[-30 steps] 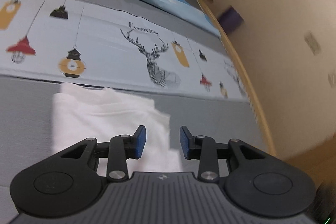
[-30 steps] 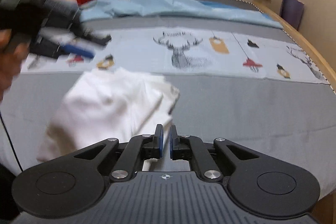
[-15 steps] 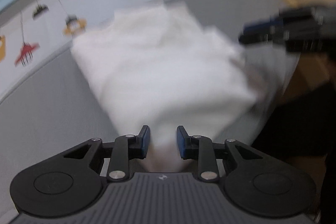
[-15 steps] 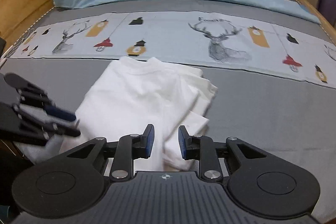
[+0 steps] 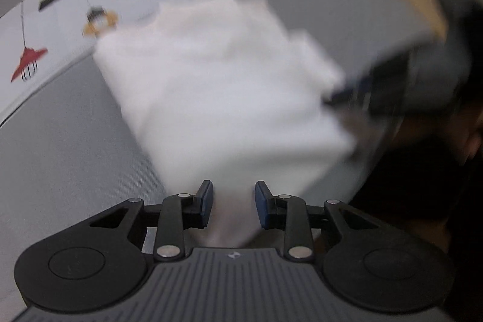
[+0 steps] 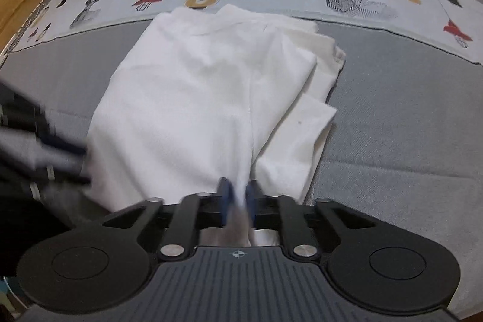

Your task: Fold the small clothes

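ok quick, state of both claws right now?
Left claw: open, white garment between its fingers, not clamped.
Right claw: shut on the white garment's near edge.

Soft, even indoor light with no glare or hard shadows. The left wrist view is heavily motion-blurred; the right is sharper, blurred only at its left edge, and fisheye distortion bends both rims

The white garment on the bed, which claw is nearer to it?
Right. The right claw pinches the white garment at its near edge; the left claw is open with cloth between its fingers, not gripping.
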`<action>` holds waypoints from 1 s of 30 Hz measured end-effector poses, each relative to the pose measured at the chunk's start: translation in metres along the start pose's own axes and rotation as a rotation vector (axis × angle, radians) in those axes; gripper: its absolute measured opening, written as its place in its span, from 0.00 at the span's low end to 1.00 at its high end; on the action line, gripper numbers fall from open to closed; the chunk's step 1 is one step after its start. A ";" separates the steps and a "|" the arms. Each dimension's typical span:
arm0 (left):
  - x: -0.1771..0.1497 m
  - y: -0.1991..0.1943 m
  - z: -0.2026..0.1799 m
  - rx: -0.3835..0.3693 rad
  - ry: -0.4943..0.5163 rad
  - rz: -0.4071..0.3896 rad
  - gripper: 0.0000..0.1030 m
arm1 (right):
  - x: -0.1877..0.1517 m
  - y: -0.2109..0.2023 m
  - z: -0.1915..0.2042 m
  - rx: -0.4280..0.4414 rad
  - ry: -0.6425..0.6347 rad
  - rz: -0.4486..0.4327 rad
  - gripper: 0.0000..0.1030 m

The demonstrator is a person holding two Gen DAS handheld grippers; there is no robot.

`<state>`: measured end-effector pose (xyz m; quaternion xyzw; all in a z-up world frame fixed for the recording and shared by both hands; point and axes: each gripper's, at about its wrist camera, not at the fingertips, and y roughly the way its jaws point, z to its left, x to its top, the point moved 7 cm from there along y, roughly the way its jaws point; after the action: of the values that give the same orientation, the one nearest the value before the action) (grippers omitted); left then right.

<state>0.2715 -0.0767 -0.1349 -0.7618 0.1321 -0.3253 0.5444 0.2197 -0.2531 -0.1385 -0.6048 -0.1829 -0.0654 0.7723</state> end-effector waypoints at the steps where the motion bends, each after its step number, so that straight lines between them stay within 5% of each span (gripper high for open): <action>1: 0.008 -0.005 0.003 -0.007 -0.026 -0.039 0.31 | 0.000 0.000 -0.002 -0.002 -0.001 0.003 0.05; 4: 0.021 -0.004 0.011 -0.005 -0.073 -0.073 0.31 | 0.000 -0.007 -0.006 0.020 0.019 -0.010 0.05; 8: 0.012 0.029 0.015 0.083 -0.050 0.066 0.30 | 0.013 -0.025 -0.013 0.038 0.064 -0.124 0.11; 13: 0.007 0.031 0.009 0.086 -0.054 0.078 0.31 | 0.034 -0.029 -0.037 0.039 0.261 -0.223 0.24; 26: 0.009 0.029 0.008 0.029 -0.055 0.065 0.32 | 0.068 0.032 -0.060 -0.023 0.533 -0.179 0.27; 28: 0.010 0.030 0.007 0.028 -0.048 0.066 0.32 | 0.071 0.035 -0.057 -0.032 0.528 -0.188 0.03; 30: 0.010 0.031 0.006 0.028 -0.040 0.067 0.32 | 0.077 0.032 -0.050 -0.039 0.495 -0.224 0.03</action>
<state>0.2877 -0.0891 -0.1608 -0.7556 0.1421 -0.2935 0.5681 0.3116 -0.2837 -0.1504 -0.5612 -0.0532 -0.3000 0.7696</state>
